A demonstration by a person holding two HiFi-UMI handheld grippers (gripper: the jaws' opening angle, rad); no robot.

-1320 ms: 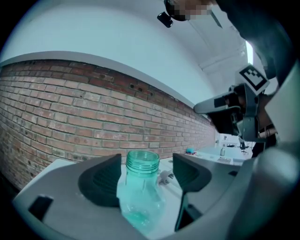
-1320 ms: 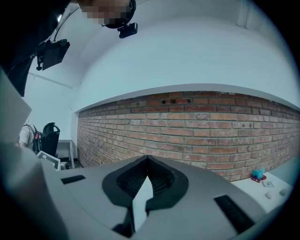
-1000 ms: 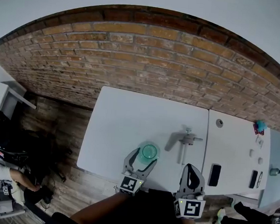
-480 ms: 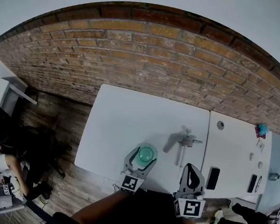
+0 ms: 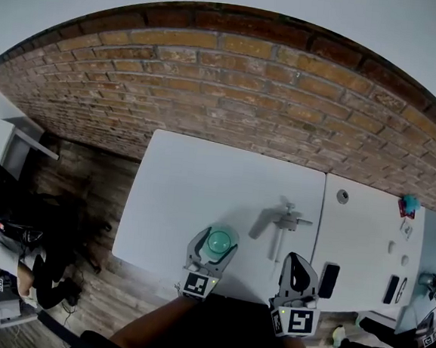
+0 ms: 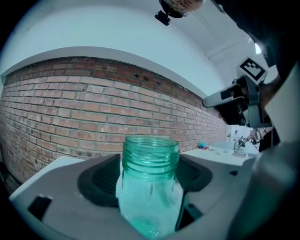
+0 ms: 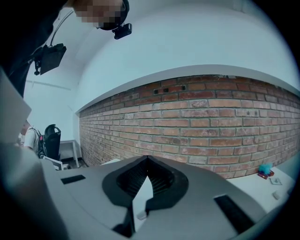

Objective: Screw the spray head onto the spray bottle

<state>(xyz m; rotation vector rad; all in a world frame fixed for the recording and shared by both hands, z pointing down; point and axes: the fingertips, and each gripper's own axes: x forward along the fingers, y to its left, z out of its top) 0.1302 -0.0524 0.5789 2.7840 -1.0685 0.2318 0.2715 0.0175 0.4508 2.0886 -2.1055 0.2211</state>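
A clear green spray bottle (image 5: 219,242) stands upright with its threaded neck (image 6: 151,152) uncapped, near the front edge of the white table (image 5: 194,190). My left gripper (image 5: 216,246) is shut on the bottle's body, one jaw on each side. The white spray head (image 5: 284,221) lies on the table to the right, apart from the bottle, its thin tube (image 5: 276,246) pointing toward me. My right gripper (image 5: 298,269) hovers at the front edge, just below the tube's end. Its jaws (image 7: 146,164) are shut with nothing between them.
A second white table (image 5: 365,228) adjoins on the right, with a dark phone (image 5: 328,280), a round grommet (image 5: 342,194) and a small teal object (image 5: 407,200). A brick wall (image 5: 232,95) runs behind. A person and a chair (image 5: 10,212) are at far left.
Both grippers have drawn back a little toward the table's front edge, the left one carrying the bottle. The spray head lies where it was.
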